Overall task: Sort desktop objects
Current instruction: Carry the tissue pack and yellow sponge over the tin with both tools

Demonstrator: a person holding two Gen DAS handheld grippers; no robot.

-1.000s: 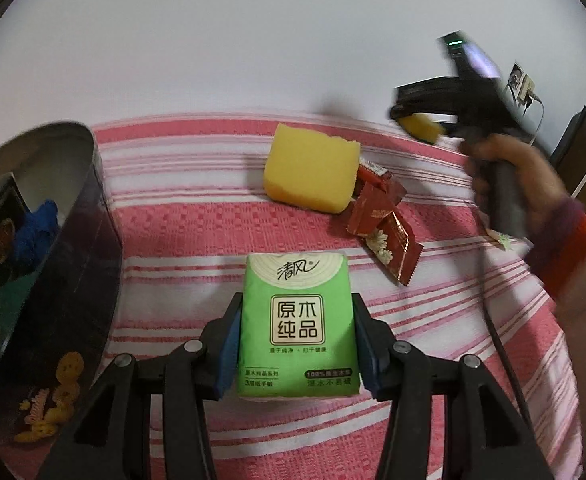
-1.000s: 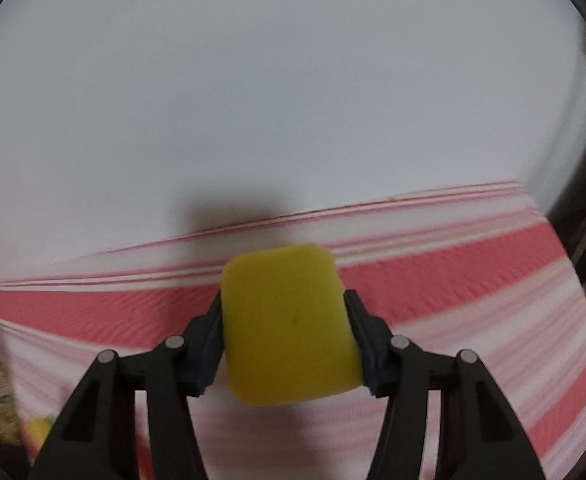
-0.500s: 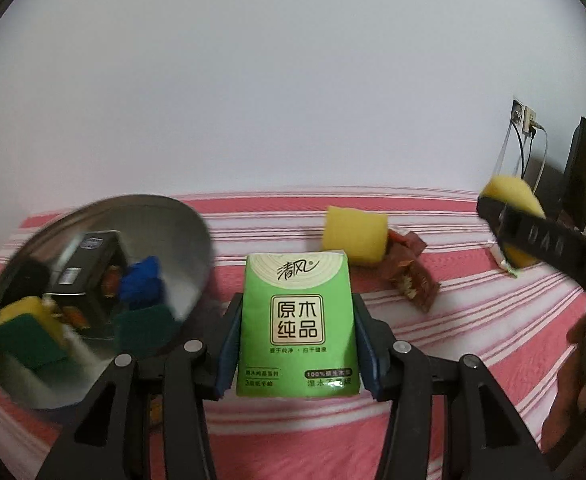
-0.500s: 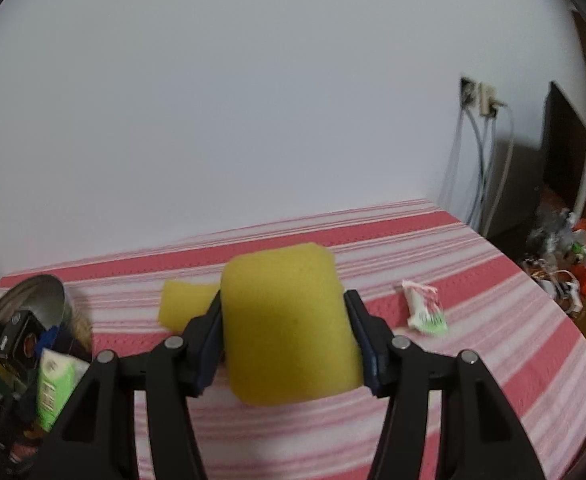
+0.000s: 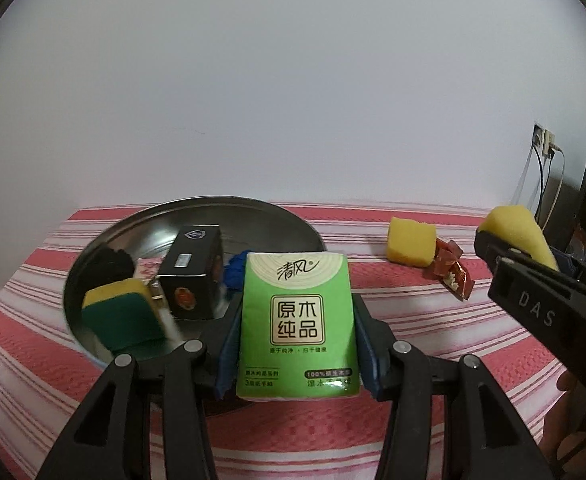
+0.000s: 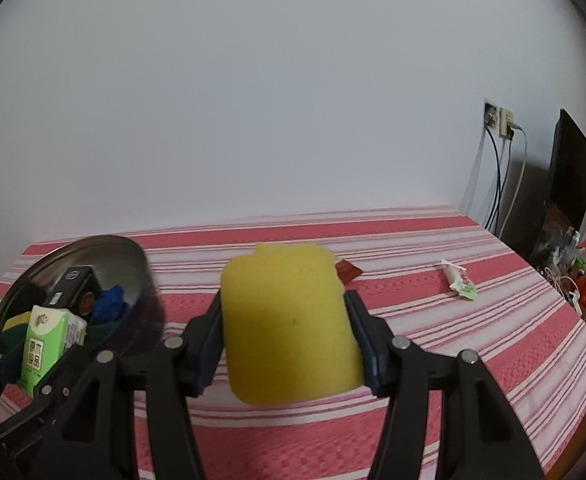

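A: Left side of left wrist view first — what's there?
B: Metal bowl (image 5: 285, 220) mid-left, already w/ green-yellow scrub sponge (image 5: 121, 316), black box (image 5: 193, 272), blue cloth (image 5: 235, 272) inside.
A: And the left gripper (image 5: 295, 328)?
B: Centre-bottom of frame. Jaws clamped on green tissue pack (image 5: 297, 324), long axis upright, printed face to camera. Bowl lying just behind and left of pack; near rim hidden by jaws.
A: So next move?
B: Prob. short push fwd-left over rim, then release. Nearer of the two to the bowl, by far.
A: Further right?
B: Loose yellow sponge block (image 5: 411, 246) on striped surface (image 5: 433, 320), red snack packets (image 5: 451, 270) touching its right side. Right gripper (image 5: 533, 288) at frame's right edge.
A: Right wrist view?
B: Bowl (image 6: 133, 252) at left edge, tissue pack (image 6: 49, 344) at its near rim. Centre: right gripper (image 6: 289, 328), jaws squeezing yellow sponge (image 6: 289, 324). Bowl well to left of these jaws, so longer sideways carry. Small white-green sachet (image 6: 459, 280) right of centre, on the surface, untouched.
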